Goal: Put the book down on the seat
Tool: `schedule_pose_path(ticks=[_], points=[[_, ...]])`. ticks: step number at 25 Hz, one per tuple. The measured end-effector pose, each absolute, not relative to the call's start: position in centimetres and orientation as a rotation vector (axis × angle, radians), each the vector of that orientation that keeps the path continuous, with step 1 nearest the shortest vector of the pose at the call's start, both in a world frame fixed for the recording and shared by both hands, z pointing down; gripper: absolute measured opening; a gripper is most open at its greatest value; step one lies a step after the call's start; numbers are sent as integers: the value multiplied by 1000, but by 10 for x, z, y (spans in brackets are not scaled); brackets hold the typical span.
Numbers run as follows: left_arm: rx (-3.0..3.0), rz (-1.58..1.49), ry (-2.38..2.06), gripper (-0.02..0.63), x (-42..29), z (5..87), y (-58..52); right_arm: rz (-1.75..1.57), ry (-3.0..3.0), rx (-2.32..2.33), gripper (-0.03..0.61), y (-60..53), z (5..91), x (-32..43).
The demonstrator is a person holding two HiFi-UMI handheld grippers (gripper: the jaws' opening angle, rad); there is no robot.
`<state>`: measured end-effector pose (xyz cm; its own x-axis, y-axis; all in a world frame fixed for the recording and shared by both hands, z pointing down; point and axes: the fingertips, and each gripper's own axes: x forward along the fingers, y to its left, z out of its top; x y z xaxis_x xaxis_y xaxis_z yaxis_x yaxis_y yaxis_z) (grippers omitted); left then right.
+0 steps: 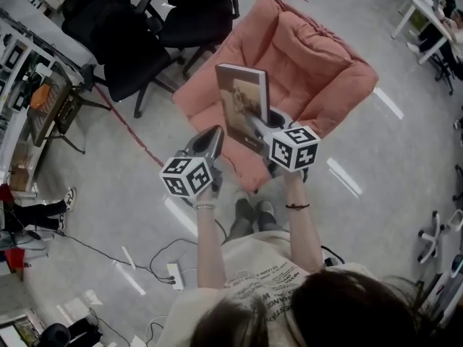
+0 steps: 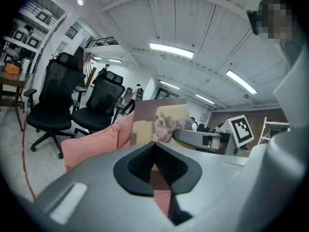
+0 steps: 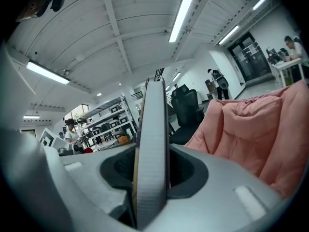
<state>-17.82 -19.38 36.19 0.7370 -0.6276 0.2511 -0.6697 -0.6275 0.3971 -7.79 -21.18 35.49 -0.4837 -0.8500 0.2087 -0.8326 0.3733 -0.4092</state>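
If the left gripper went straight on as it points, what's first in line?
Most likely the book, held upright by the right gripper: it sits dead ahead of the left gripper. Depth is unclear; it might instead reach the seat.

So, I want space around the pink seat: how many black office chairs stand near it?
2. One black office chair stands left of the pink seat; the other is beside that chair, by the seat's far left corner. More may be hidden outside the views.
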Motion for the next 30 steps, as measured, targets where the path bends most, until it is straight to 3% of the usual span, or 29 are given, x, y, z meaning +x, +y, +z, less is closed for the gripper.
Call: schedule_pose_path(ticks=[30], points=[[2365,298,-761,-2,-161,497,-327,-960,2583,-1676,146,-359,483,-76]])
